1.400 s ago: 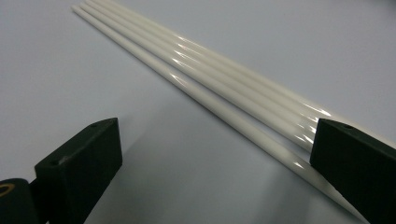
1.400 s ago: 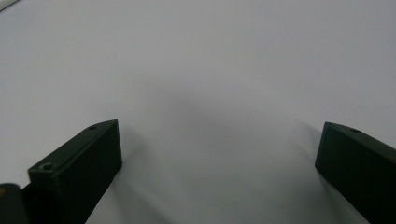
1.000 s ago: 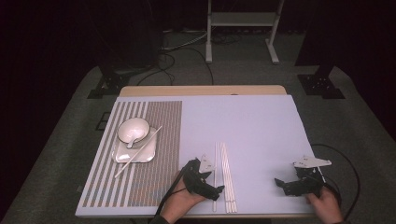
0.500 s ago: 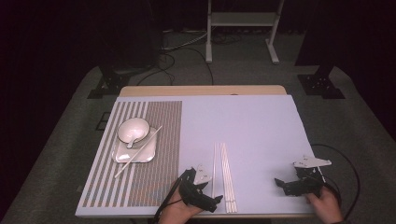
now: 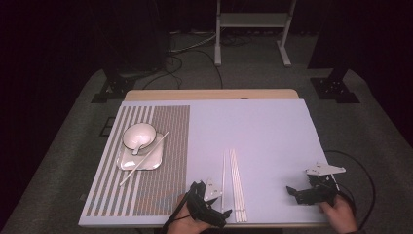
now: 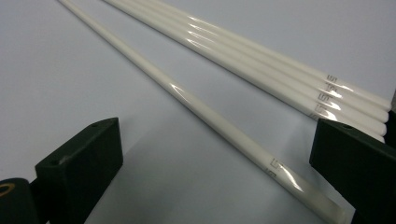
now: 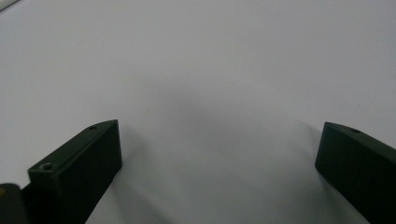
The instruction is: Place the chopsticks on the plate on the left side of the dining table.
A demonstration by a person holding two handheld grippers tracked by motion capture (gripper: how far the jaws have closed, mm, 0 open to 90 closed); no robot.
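The left gripper point(image 5: 216, 210) is seen at the bottom centre of the high view with jaws spread wide, a single white chopstick point(image 6: 219, 123) lying on the table point(image 5: 272, 131) between them and a bundle of four more chopsticks point(image 6: 261, 60) just beside it at upper right of the left gripper view. The right gripper point(image 5: 294, 192) is held at lower right, jaws wide over bare table. A bowl point(image 5: 139, 136) with a spoon point(image 5: 137, 148) is set on a plate point(image 5: 151, 159) at left on the striped mat point(image 5: 165, 180), with one chopstick point(image 5: 127, 176) laid across the plate.
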